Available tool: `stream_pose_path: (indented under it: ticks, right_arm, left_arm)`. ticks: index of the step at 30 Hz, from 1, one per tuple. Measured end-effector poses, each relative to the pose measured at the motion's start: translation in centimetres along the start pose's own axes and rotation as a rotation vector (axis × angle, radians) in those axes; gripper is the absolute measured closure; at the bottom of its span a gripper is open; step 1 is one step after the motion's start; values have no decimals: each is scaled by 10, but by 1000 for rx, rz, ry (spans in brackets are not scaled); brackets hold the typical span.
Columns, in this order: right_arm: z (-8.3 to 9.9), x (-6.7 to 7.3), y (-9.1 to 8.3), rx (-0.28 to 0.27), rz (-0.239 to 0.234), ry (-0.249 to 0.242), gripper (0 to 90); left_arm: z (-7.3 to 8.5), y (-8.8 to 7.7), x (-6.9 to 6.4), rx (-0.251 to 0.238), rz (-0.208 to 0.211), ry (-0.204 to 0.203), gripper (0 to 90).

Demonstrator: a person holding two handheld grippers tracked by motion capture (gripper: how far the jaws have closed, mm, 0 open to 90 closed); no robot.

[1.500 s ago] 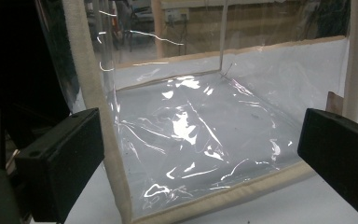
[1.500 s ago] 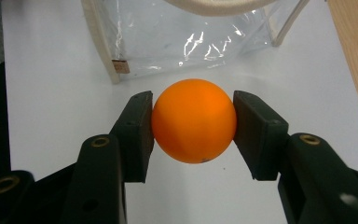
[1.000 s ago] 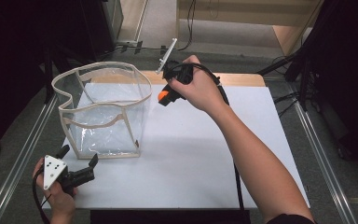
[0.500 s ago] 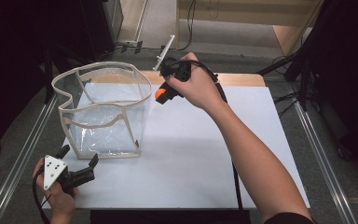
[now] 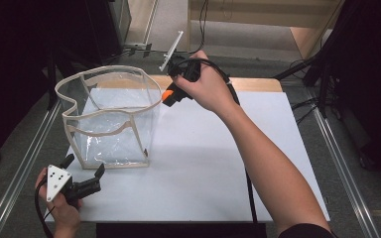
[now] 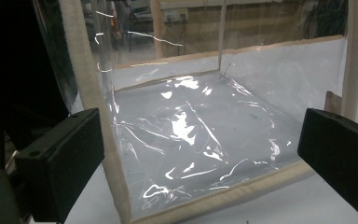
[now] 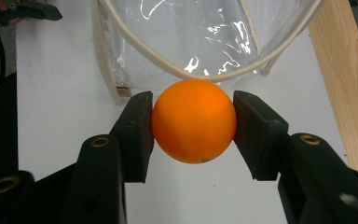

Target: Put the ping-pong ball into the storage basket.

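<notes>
On the white desk [image 5: 218, 163], seen from the high view, a clear plastic bin with a cream fabric rim [image 5: 110, 119] stands at the left. The right claw [image 5: 167, 96] hovers just beside its right rim, clenched on a small orange ball [image 5: 167, 95]. The left claw [image 5: 98, 172] sits at the near left corner, released. A wooden strip [image 5: 258, 84] edges the far side of the desk; dark room and grey floor lie around.

In the left gripper view, spread black jaws frame the bin's near wall [image 6: 191, 140], nothing between them.

In the right gripper view, both jaws press the orange ball [image 7: 194, 120] above the bin's rim [image 7: 205, 74] and the white surface [image 7: 51, 93].
</notes>
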State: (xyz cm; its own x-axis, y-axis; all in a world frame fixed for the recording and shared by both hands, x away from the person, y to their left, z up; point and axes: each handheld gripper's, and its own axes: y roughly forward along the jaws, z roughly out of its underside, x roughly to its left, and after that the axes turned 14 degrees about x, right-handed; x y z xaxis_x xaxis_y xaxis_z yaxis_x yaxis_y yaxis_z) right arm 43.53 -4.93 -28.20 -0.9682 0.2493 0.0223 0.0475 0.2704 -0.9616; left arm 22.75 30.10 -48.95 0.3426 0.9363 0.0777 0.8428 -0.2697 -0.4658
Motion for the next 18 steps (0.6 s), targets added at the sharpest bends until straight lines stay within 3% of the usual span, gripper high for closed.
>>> stream_pose_path:
  ticks: [18]
  right_arm:
    - [-14, 0, -9, -21, 1, -12, 479]
  left_arm:
    - [0, 0, 0, 2, 2, 3, 9]
